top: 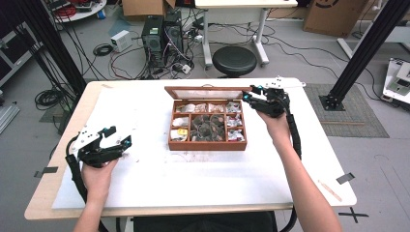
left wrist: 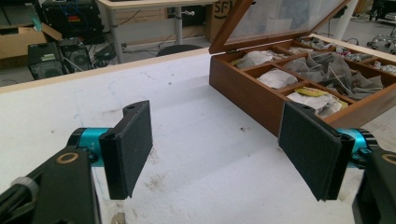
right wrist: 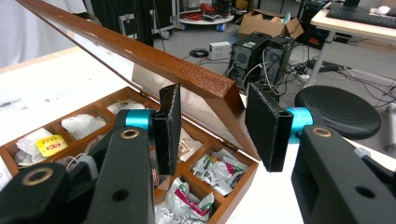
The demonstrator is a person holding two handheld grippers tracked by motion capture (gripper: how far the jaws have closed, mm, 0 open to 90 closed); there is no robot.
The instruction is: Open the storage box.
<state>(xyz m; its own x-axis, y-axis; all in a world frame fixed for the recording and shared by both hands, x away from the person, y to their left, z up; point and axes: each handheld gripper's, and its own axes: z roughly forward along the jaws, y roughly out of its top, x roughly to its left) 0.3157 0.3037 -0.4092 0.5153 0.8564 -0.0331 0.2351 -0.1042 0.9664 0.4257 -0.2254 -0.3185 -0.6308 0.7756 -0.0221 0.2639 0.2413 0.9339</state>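
The right hand-held gripper straddles the lid corner of the box, jaws apart. The left hand-held gripper hovers open near the bench's left edge.

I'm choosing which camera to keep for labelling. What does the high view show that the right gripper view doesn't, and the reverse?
High view alone: the left gripper, open over the white table, and both forearms. Right gripper view alone: the right gripper's fingers straddling the lid's corner, apart from it, and a yellow-labelled packet. Both: the open wooden box of tea bags, the black stool and the computer towers.
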